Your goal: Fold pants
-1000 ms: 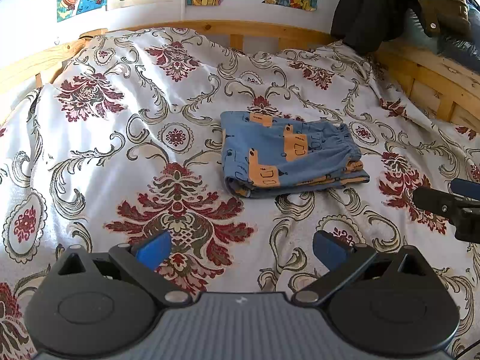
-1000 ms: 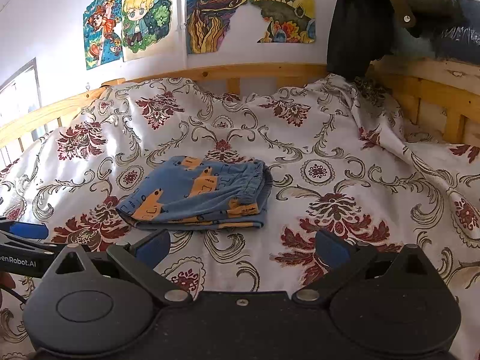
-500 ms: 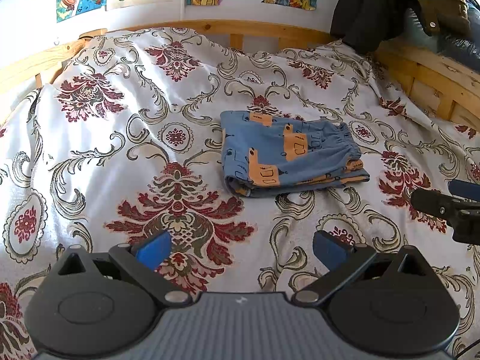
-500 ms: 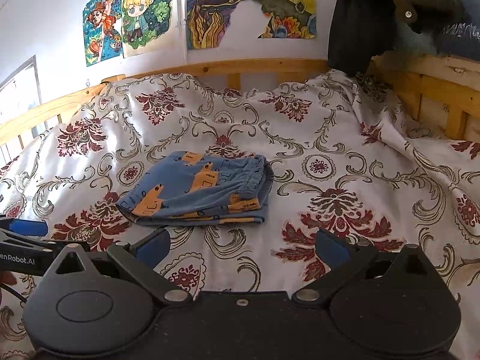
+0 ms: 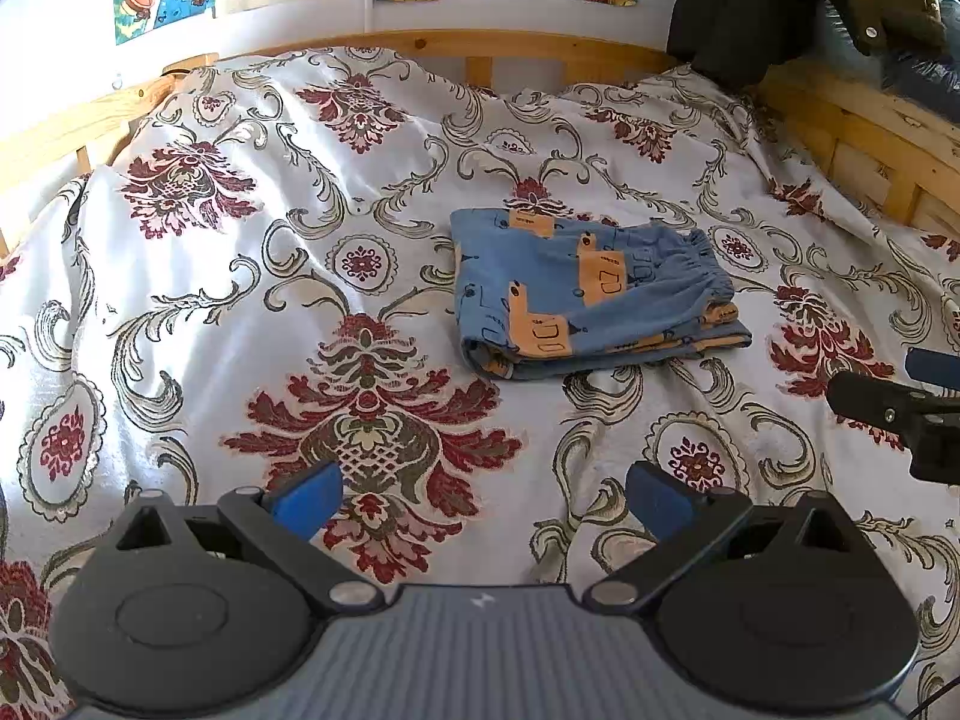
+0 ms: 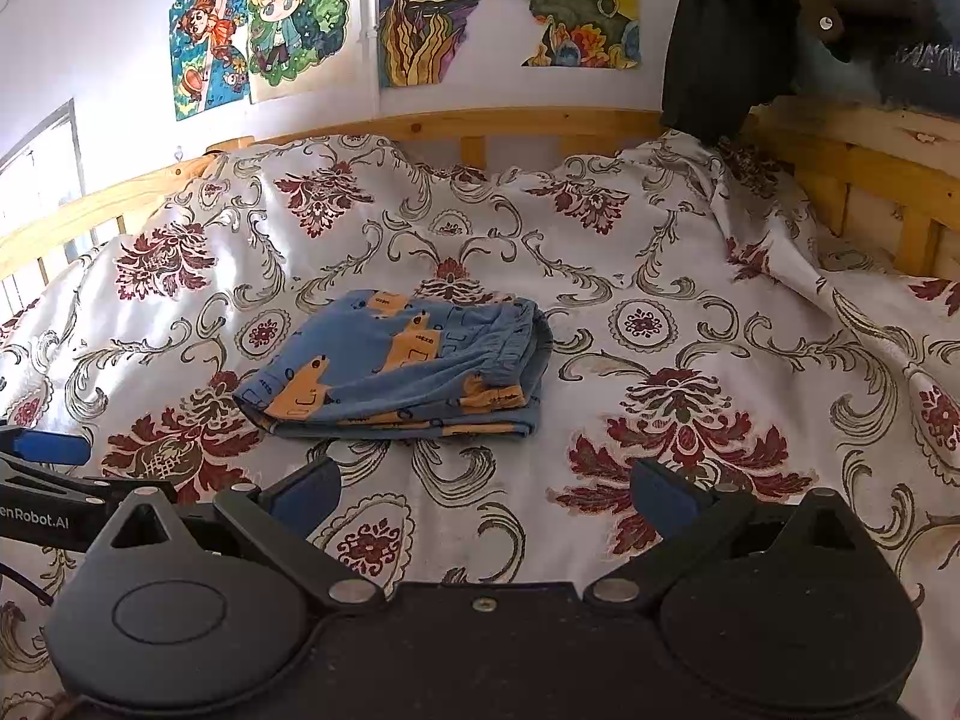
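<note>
Small blue pants with orange patches (image 5: 591, 294) lie folded into a compact rectangle on the bed, elastic waistband to the right. The right wrist view has the same pants (image 6: 408, 366) left of centre. My left gripper (image 5: 483, 498) hovers over the bedspread well in front of them, open, with nothing between its blue pads. Likewise open and empty, my right gripper (image 6: 486, 495) sits back from the pants' near edge. Each gripper's fingers reach into the other's view at the side, the right one (image 5: 900, 405) and the left one (image 6: 54, 468).
A floral cream and red bedspread (image 5: 300, 276) covers the bed. A wooden rail (image 6: 510, 120) runs round the back and right side. Dark clothes (image 6: 732, 42) hang at the upper right. Posters (image 6: 288, 18) cover the wall.
The right wrist view has tilted down and drawn back slightly, so the pants sit lower in it. The left gripper has barely moved. Both stay open.
</note>
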`<state>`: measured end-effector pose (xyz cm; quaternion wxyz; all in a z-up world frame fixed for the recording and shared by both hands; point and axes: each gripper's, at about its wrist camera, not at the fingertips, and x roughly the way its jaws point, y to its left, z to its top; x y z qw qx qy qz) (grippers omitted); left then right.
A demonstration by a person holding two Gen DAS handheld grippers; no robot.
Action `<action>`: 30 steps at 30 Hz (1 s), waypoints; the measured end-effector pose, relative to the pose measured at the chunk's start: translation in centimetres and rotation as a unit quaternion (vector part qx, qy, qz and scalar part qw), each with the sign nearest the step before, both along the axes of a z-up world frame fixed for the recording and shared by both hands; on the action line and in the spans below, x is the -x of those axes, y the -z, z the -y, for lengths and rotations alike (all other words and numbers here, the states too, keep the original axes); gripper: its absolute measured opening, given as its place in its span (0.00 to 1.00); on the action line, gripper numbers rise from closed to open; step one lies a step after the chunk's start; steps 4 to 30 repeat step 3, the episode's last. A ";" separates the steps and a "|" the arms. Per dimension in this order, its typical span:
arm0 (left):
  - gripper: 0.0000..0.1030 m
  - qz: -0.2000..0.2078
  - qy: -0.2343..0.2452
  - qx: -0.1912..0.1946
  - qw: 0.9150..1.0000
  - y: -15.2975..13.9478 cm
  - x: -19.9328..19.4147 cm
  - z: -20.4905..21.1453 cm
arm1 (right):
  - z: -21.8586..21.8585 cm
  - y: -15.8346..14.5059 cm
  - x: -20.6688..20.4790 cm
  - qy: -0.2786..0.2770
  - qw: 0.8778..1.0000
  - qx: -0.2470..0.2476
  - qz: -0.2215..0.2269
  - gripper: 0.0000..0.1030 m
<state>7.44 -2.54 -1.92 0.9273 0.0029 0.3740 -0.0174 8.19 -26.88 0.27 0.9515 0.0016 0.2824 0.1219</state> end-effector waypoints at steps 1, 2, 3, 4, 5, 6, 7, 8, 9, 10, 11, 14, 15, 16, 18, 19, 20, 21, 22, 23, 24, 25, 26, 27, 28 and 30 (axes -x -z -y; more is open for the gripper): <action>1.00 -0.001 0.000 0.000 1.000 0.0 0.0 0.0 | 0.0 0.0 0.0 0.000 1.000 0.000 0.000 0.99; 1.00 -0.001 -0.001 0.001 1.000 0.0 0.0 0.0 | 0.0 0.0 0.0 -0.001 1.000 0.001 -0.001 0.99; 1.00 -0.001 -0.001 0.000 1.000 0.0 0.0 0.0 | 0.0 0.0 0.0 -0.001 1.000 0.001 -0.001 0.99; 1.00 -0.001 -0.001 0.000 1.000 0.0 0.0 0.0 | 0.0 0.0 0.0 -0.001 1.000 0.001 -0.001 0.99; 1.00 -0.001 -0.001 0.000 1.000 0.0 0.0 0.0 | 0.0 0.0 0.0 -0.001 1.000 0.001 -0.001 0.99; 1.00 -0.001 -0.001 0.000 1.000 0.0 0.0 0.0 | 0.0 0.0 0.0 -0.001 1.000 0.001 -0.001 0.99; 1.00 -0.001 -0.001 0.000 1.000 0.0 0.0 0.0 | 0.0 0.0 0.0 -0.001 1.000 0.001 -0.001 0.99; 1.00 -0.001 -0.001 0.000 1.000 0.0 0.0 0.0 | 0.0 0.0 0.0 -0.001 1.000 0.001 -0.001 0.99; 1.00 -0.001 -0.001 0.000 1.000 0.0 0.0 0.0 | 0.0 0.0 0.0 -0.001 1.000 0.001 -0.001 0.99; 1.00 -0.001 -0.001 0.000 1.000 0.0 0.0 0.0 | 0.0 0.0 0.0 -0.001 1.000 0.001 -0.001 0.99; 1.00 -0.001 -0.001 0.000 1.000 0.0 0.0 0.0 | 0.0 0.0 0.0 -0.001 1.000 0.001 -0.001 0.99; 1.00 -0.001 -0.001 0.000 1.000 0.0 0.0 0.0 | 0.0 0.0 0.0 -0.001 1.000 0.001 -0.001 0.99; 1.00 -0.001 -0.001 0.000 1.000 0.0 0.0 0.0 | 0.0 0.0 0.0 -0.001 1.000 0.001 -0.001 0.99; 1.00 -0.001 -0.001 0.000 1.000 0.0 0.0 0.0 | 0.0 0.0 0.0 -0.001 1.000 0.001 -0.001 0.99; 1.00 -0.001 -0.001 0.000 1.000 0.0 0.0 0.0 | 0.0 0.0 0.0 -0.001 1.000 0.001 -0.001 0.99; 1.00 -0.001 -0.001 0.000 1.000 0.0 0.0 0.0 | 0.0 0.0 0.0 -0.001 1.000 0.001 -0.001 0.99; 1.00 -0.001 -0.001 0.000 1.000 0.0 0.0 0.0 | 0.0 0.0 0.0 -0.001 1.000 0.001 -0.001 0.99; 1.00 -0.001 -0.001 0.000 1.000 0.0 0.0 0.0 | 0.0 0.0 0.0 -0.001 1.000 0.001 -0.001 0.99; 1.00 -0.001 -0.001 0.000 1.000 0.0 0.0 0.0 | 0.0 0.0 0.0 -0.001 1.000 0.001 -0.001 0.99; 1.00 -0.001 -0.001 0.000 1.000 0.0 0.0 0.0 | 0.0 0.0 0.0 -0.001 1.000 0.001 -0.001 0.99; 1.00 -0.001 -0.001 0.000 1.000 0.0 0.0 0.0 | 0.0 0.0 0.0 -0.001 1.000 0.001 -0.001 0.99; 1.00 -0.001 -0.001 0.000 1.000 0.0 0.0 0.0 | 0.0 0.0 0.0 -0.001 1.000 0.001 -0.001 0.99; 1.00 -0.001 -0.001 0.000 1.000 0.0 0.0 0.0 | 0.0 0.0 0.0 -0.001 1.000 0.001 -0.001 0.99; 1.00 -0.001 -0.001 0.000 1.000 0.0 0.0 0.0 | 0.0 0.0 0.0 -0.001 1.000 0.001 -0.001 0.99; 1.00 -0.001 -0.001 0.000 1.000 0.0 0.0 0.0 | 0.0 0.0 0.0 -0.001 1.000 0.001 -0.001 0.99; 1.00 -0.001 -0.001 0.000 1.000 0.0 0.0 0.0 | 0.0 0.0 0.0 -0.001 1.000 0.001 -0.001 0.99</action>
